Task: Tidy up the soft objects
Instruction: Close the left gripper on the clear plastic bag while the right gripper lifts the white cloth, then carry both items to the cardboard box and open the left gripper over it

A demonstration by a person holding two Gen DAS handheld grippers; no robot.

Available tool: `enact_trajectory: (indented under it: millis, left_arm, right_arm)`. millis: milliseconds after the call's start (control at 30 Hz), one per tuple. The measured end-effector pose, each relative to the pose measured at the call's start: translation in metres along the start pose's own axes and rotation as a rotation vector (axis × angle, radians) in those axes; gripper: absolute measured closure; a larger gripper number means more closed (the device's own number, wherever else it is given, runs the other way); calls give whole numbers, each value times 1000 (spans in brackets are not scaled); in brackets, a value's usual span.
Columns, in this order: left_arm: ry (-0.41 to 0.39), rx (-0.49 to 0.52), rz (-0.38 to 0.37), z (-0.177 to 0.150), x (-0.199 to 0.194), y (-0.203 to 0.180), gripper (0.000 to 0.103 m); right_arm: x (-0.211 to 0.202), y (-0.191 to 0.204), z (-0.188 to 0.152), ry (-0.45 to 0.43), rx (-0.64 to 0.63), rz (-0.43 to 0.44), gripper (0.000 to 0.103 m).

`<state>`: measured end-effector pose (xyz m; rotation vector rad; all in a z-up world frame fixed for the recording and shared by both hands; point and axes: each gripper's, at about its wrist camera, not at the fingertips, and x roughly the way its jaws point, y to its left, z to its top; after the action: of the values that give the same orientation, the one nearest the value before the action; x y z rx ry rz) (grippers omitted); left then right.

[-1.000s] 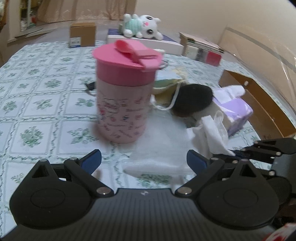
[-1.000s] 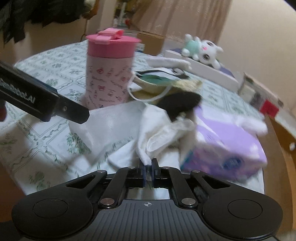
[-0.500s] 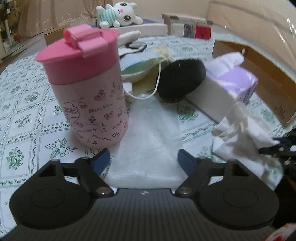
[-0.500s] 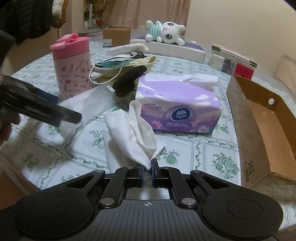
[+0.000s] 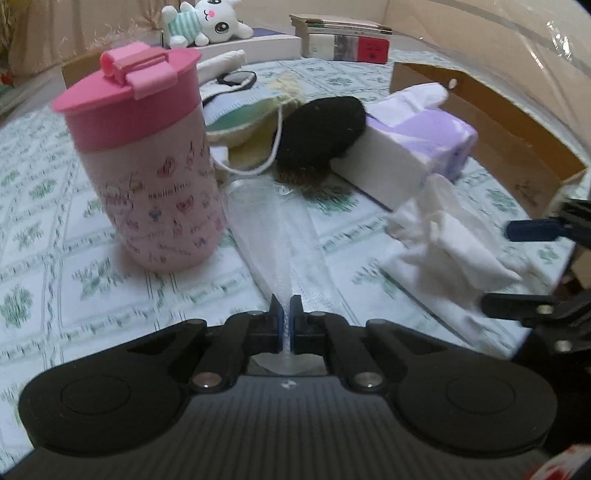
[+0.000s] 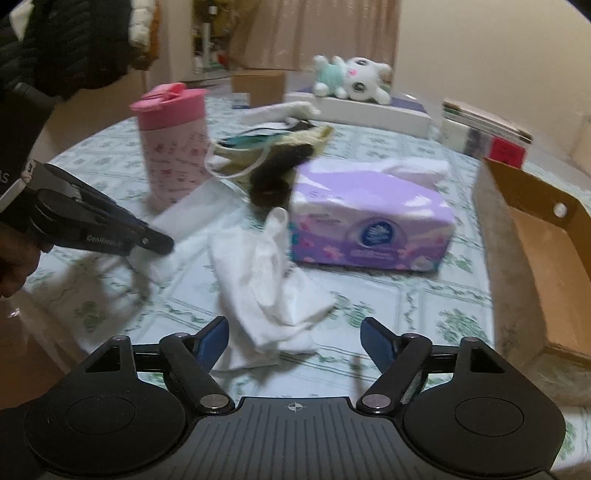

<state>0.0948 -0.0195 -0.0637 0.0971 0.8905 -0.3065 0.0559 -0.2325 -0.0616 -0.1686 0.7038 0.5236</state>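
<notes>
A flat white fleecy cloth (image 5: pixel 273 236) lies on the patterned tablecloth beside a pink tumbler (image 5: pixel 147 166). My left gripper (image 5: pixel 287 317) is shut on its near edge. A crumpled white cloth (image 6: pixel 266 280) lies in a heap in front of the purple tissue pack (image 6: pixel 373 218). My right gripper (image 6: pixel 293 328) hovers over its near end with the jaws opening; the pads (image 6: pixel 214 336) stand clear of the cloth. In the right wrist view the left gripper (image 6: pixel 147 240) reaches in from the left, held by a hand.
An open cardboard box (image 6: pixel 535 240) stands at the right table edge. Behind the tissue pack lie a black soft item (image 5: pixel 321 129) and a yellow-green pouch with a cord (image 5: pixel 251 110). A plush toy (image 5: pixel 210 22) and stacked books (image 5: pixel 343 37) sit at the back.
The left jaws have closed onto the flat white cloth's near edge. The right jaws have opened and let go of the crumpled cloth, which now lies on the table.
</notes>
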Motion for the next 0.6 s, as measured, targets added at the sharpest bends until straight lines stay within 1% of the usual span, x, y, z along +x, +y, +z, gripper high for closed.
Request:
enact_trajectory:
  millis: [133, 200, 233, 267, 300, 333, 367, 400, 433, 533, 600]
  left_arm:
    - [4, -22, -9, -13, -19, 2, 101]
    - [1, -30, -3, -17, -28, 2, 101]
    - [1, -31, -1, -19, -32, 2, 101]
    - [1, -30, 0, -20, -35, 3, 101]
    - [2, -28, 1, -21, -39, 2, 101]
    - [0, -25, 3, -21, -41, 2, 101]
    - [0, -22, 3, -21, -43, 1, 101]
    - [-2, -21, 1, -20, -46, 0, 101]
    - [-5, -19, -2, -20, -48, -1, 102]
    - [-15, -17, -19, -22, -59, -6, 102]
    - [-25, -12, -27, -24, -68, -10, 102]
  right_arm:
    - [15, 13, 7, -16, -56, 35, 24]
    - [26, 20, 9, -5, -109, 20, 25]
    - [32, 24, 10, 16, -145, 0, 25]
    - [37, 26, 11, 32, -173, -13, 35]
    - [41, 28, 10, 52, -200, -14, 54]
    - [41, 29, 10, 52, -202, -8, 60]
    - [40, 29, 9, 51, -195, -11, 71]
    - [40, 30, 8, 55, -196, -19, 85]
    - [37, 31, 7, 56, -198, -28, 89]
    - [26, 27, 6, 51, -137, -20, 90]
    - [16, 25, 5, 38, -111, -30, 91]
